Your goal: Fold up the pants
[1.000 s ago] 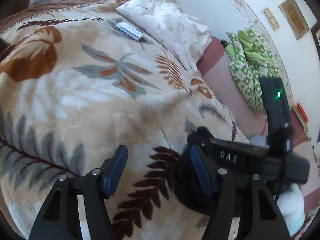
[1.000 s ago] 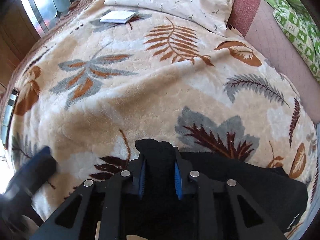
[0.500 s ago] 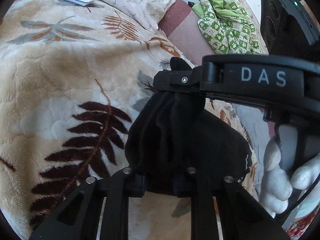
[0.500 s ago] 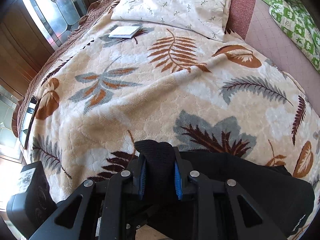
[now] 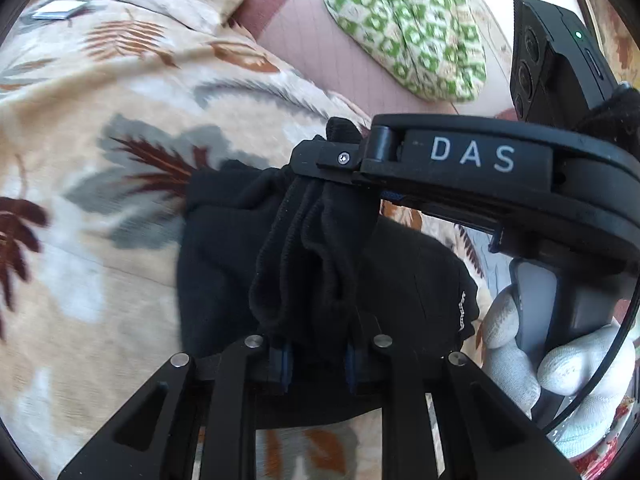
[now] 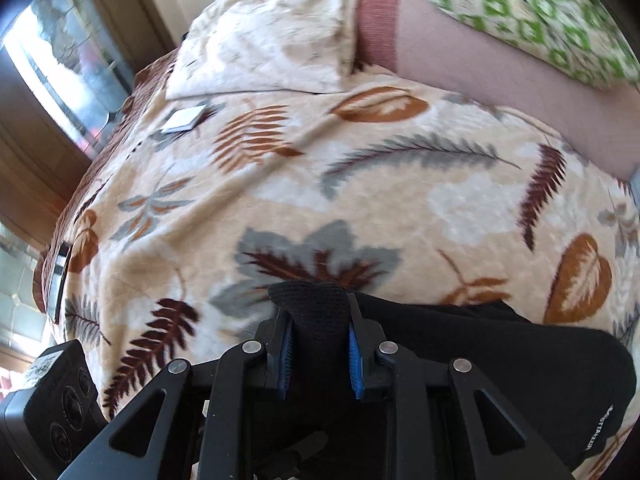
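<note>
The black pants (image 5: 412, 280) lie bunched on the leaf-print blanket (image 5: 100, 240). My left gripper (image 5: 318, 364) is shut on a gathered ribbed edge of the pants. My right gripper (image 6: 318, 356) is shut on another bunch of the black pants (image 6: 480, 340), which spread to the right beneath it. In the left wrist view the right gripper's body marked DAS (image 5: 472, 156) crosses just above the cloth, held by a white-gloved hand (image 5: 560, 364). The two grippers hold the cloth close together.
A cream pillow (image 6: 272, 44) and a small white booklet (image 6: 186, 118) lie at the far end of the bed. A green patterned cloth (image 5: 408, 28) sits on the pink sheet (image 6: 500, 92) to the right. A window and wooden frame stand at the left.
My left gripper was open over the blanket, then closed on the pants beside the right gripper. Both views have shifted right, toward the pink sheet and green cloth.
</note>
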